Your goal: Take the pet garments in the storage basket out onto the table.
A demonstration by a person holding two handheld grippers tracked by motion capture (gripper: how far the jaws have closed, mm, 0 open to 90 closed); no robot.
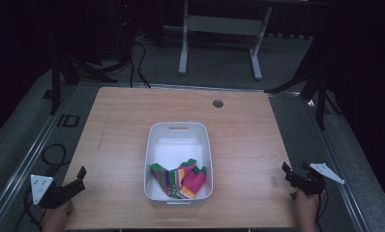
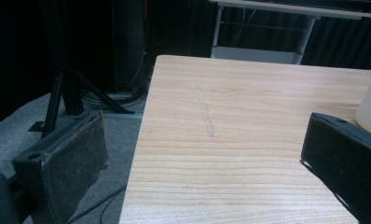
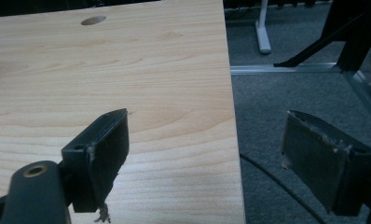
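Your left gripper [image 2: 204, 154] has its jaws spread wide with nothing between them; one jaw hangs past the table's left edge over the grey floor [image 2: 30, 112], the other over the wood beside the tub's pale wall. Your right gripper [image 3: 204, 154] is likewise spread and empty, straddling the table's right edge. From the high view, your left gripper [image 1: 79, 178] sits at the near-left corner and your right gripper [image 1: 286, 171] at the near-right edge, both well apart from the white tub [image 1: 154, 145]. The tub stands mid-table [image 1: 118, 121]. A striped, multicoloured cloth [image 1: 181, 179] lies crumpled in its near end.
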